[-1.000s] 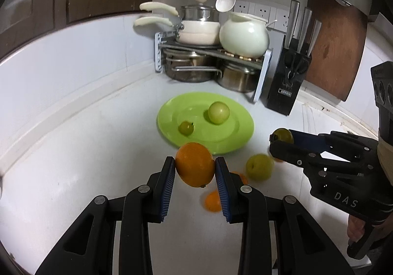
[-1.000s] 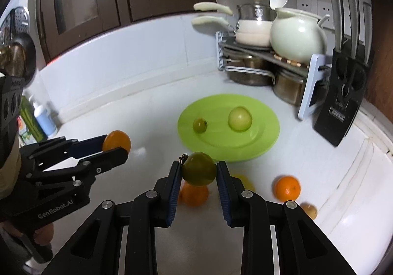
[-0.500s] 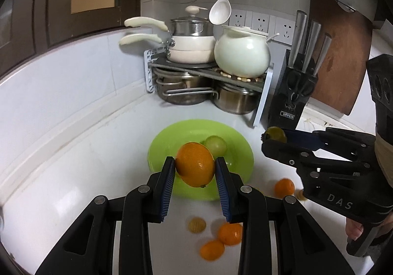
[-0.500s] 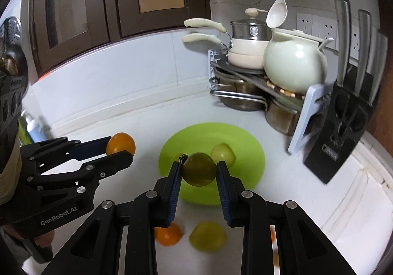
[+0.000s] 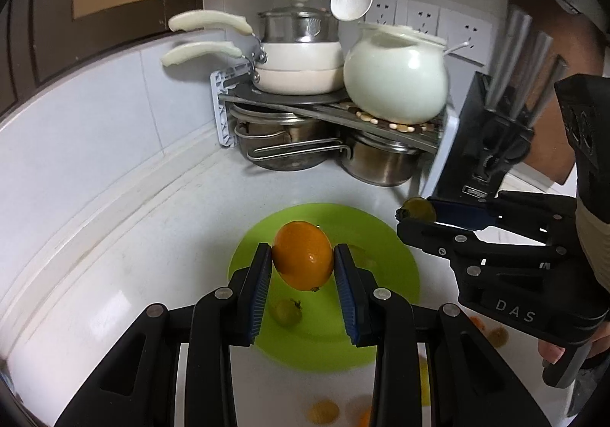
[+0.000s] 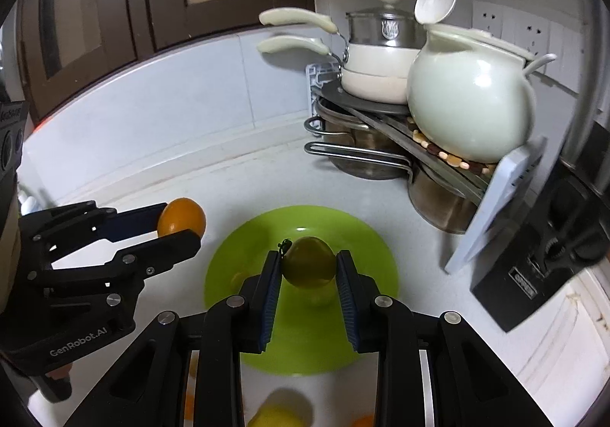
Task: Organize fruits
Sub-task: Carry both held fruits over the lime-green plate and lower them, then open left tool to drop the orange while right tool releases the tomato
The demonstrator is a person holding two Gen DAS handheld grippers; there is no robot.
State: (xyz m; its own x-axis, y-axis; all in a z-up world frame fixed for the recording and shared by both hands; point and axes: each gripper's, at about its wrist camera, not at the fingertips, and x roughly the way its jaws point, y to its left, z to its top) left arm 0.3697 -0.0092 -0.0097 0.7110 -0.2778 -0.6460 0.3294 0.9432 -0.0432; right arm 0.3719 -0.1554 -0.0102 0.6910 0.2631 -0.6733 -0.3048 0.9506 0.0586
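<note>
two fruits are in the air over the green plate [image 5: 396,274]. the left gripper [image 5: 303,270] is clenched on an orange [image 5: 303,260], and the right gripper [image 6: 308,270] is clenched on a dull green fruit [image 6: 309,267] with its stem end turned up against the left pad. each sits above the plate, which lies on the white table [image 5: 114,267] in front of the pot rack [image 5: 328,110] in the far corner. a small green fruit [image 5: 285,310] rests on the plate, partly hidden by the left gripper; another shape behind the orange is too hidden to name. more fruit lies blurred on the table at the near edge.

risks, as i judge them: both fruits are round, so let go from this height they could bounce or roll off the shallow plate. the two grippers are near each other over one plate, so lowering both at once could knock them together. a dropped fruit could also strike the one already there and send it rolling.
</note>
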